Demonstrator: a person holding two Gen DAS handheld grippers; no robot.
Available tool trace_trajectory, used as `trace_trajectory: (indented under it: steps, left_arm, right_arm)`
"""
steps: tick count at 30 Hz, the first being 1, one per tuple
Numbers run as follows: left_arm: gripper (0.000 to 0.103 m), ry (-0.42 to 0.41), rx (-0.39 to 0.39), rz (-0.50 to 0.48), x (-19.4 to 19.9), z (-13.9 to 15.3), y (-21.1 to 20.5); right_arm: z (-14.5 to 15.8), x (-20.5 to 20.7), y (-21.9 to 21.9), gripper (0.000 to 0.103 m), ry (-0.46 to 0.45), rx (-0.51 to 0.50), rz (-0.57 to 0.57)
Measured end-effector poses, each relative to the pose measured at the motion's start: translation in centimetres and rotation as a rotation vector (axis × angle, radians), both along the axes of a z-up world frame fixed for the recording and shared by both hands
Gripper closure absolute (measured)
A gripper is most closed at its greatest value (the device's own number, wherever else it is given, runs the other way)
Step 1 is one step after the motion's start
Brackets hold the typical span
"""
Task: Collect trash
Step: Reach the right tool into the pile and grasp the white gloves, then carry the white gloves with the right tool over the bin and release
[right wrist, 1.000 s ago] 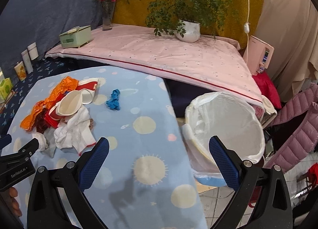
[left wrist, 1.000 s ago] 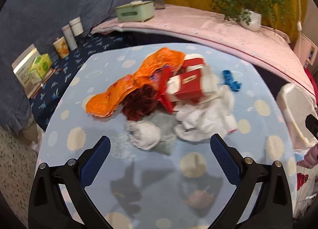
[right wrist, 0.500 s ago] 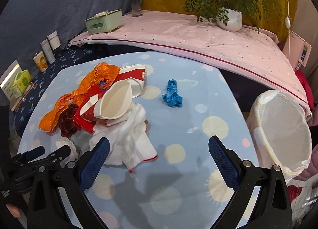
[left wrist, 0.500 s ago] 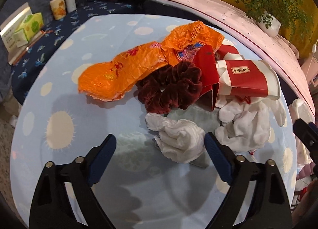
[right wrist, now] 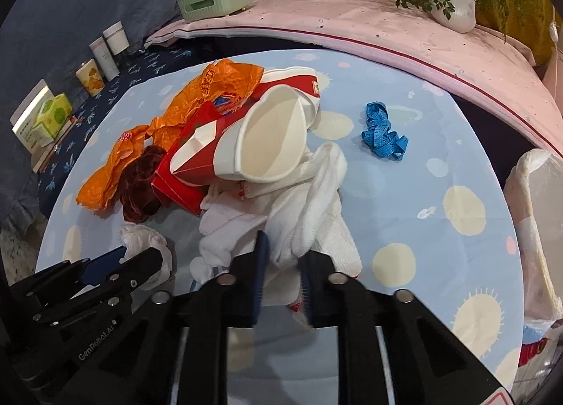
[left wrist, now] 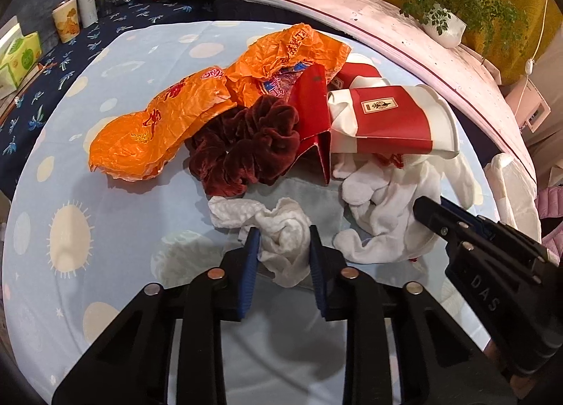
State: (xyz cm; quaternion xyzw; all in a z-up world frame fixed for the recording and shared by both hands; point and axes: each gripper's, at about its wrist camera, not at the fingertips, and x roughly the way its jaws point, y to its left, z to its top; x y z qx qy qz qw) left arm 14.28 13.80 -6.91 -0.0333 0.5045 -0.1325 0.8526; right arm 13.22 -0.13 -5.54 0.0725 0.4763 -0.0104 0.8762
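Left gripper (left wrist: 283, 241) pinches the crumpled tissue (left wrist: 278, 229) between its pads; right gripper (right wrist: 283, 257) clamps the white cloth (right wrist: 309, 208).

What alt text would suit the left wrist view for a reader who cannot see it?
The left gripper is shut on a crumpled white tissue at the near edge of a trash pile: orange plastic wrapper, dark red velvet scrunchie, red-and-white paper cup, white cloth gloves.
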Motion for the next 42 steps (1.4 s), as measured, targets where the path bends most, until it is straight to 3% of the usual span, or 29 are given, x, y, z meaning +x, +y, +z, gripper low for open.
trace_trajectory:
  steps: [7,17,21,24,26,28,42]
  left_arm:
    - [0.084,-0.017,-0.025,-0.016,-1.1,1.8,-0.6]
    - [0.084,-0.100,-0.070,-0.081,-3.2,6.7,-3.5]
    - [0.084,-0.116,-0.074,-0.097,-3.8,7.6,-4.6]
    - [0.084,-0.105,-0.065,-0.103,-4.2,7.2,-5.1]
    - [0.084,-0.092,-0.060,-0.105,-4.4,6.8,-5.1]
    - [0.084,-0.080,-0.051,-0.106,-4.5,6.3,-5.3]
    - [0.084,-0.058,-0.023,-0.139,-3.8,5.0,-8.1]
  right_arm:
    - [2.7,-2.0,-1.1,0.095,-0.058,-0.011,0.010]
    - [7.3,-5.1,-4.6,0.095,-0.163,-0.004,-0.031]
    - [5.9,-5.5,-6.0,0.094,-0.115,0.019,-0.040]
    - [4.2,-6.2,-6.8,0.085,-0.074,0.008,-0.065]
    - [3.6,-7.1,-7.3,0.063,-0.068,-0.002,-0.086]
    - [3.4,-7.7,-7.9,0.055,-0.073,-0.006,-0.106]
    - [-0.4,-4.1,-10.9,0.051,-0.016,0.098,-0.145]
